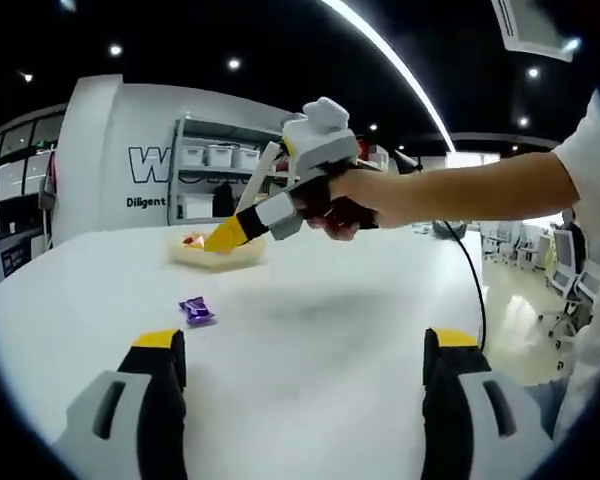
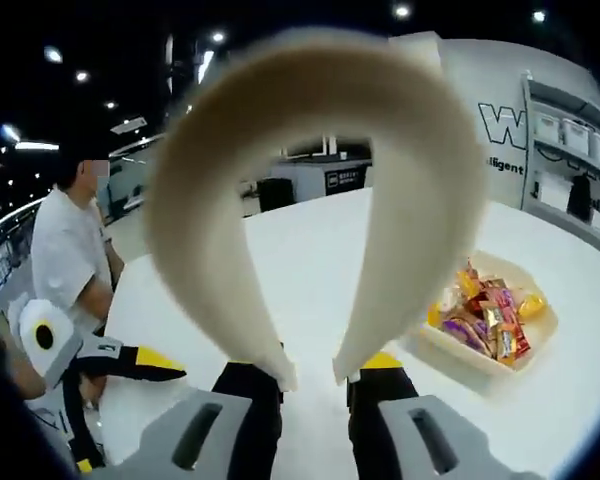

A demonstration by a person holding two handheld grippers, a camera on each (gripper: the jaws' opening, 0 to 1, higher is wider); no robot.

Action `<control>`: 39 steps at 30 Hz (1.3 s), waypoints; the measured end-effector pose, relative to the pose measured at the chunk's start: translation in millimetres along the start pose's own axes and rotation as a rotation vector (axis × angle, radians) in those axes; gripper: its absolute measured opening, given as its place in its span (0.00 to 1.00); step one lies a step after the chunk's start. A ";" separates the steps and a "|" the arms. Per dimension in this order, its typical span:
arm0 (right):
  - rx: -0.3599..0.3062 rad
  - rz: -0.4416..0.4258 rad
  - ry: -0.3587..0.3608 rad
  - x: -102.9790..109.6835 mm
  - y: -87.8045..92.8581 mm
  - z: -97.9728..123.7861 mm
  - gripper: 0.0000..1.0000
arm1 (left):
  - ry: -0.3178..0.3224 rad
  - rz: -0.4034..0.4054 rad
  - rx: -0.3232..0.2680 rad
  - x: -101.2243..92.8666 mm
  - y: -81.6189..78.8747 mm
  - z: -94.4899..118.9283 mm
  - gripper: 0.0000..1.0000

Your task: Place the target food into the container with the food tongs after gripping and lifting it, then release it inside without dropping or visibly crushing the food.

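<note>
A purple wrapped candy (image 1: 196, 311) lies on the white table (image 1: 330, 300), just ahead of my left jaw and nearer than the container. The beige container (image 1: 242, 259) holds several wrapped candies (image 2: 488, 318) inside its rim (image 2: 477, 362). My left gripper (image 1: 305, 345) stands open and empty, low over the table; it also appears, yellow-tipped, in the right gripper view (image 2: 145, 362). My right gripper (image 2: 315, 385) is shut on the cream food tongs (image 2: 210, 230), whose band arches up across that view. From the left gripper view, the right gripper (image 1: 225, 237) hovers at the container with the tongs (image 1: 268, 168).
A person's hand and forearm (image 1: 450, 190) carry the right gripper in from the right. A black cable (image 1: 475, 290) trails off the table's right edge. Shelving with bins (image 1: 220, 160) stands behind the table. A person in white (image 2: 70, 260) is at the table's far side.
</note>
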State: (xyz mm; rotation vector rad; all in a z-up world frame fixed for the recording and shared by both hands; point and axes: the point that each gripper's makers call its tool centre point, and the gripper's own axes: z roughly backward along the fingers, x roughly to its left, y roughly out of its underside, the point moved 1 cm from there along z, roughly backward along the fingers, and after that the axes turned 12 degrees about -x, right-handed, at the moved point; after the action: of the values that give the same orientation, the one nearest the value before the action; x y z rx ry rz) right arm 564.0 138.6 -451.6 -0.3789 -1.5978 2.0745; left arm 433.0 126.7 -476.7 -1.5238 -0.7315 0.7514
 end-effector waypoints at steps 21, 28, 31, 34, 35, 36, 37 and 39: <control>0.061 0.093 -0.016 21.6 28.7 -4.2 0.18 | 0.009 0.015 0.013 -2.0 1.6 0.4 0.95; 0.040 0.004 0.063 -13.8 26.2 13.7 0.18 | 0.012 0.015 0.015 -3.0 2.0 0.6 0.94; 0.021 -0.004 0.044 -7.1 18.0 14.2 0.19 | 0.013 0.012 0.014 -3.2 1.6 0.6 0.93; 0.027 0.013 -0.039 14.8 16.1 9.6 0.19 | 0.014 0.014 0.016 -3.7 1.9 0.8 0.93; 0.034 0.019 -0.043 20.4 17.0 7.5 0.19 | 0.013 0.013 0.017 -3.7 2.1 0.8 0.93; 0.035 0.027 -0.039 23.7 17.1 5.0 0.19 | 0.013 0.010 0.019 -3.7 2.5 0.9 0.93; 0.039 0.034 -0.050 28.5 18.0 4.0 0.19 | 0.014 0.008 0.020 -3.9 2.7 0.9 0.93; 0.048 0.061 -0.043 31.5 20.2 1.5 0.20 | 0.014 0.008 0.020 -3.7 2.9 1.0 0.93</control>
State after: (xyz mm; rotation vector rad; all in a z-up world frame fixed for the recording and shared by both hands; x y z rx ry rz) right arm 532.5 150.3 -468.1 -0.3727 -1.5766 2.1761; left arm 430.1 124.0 -479.5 -1.5130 -0.7059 0.7513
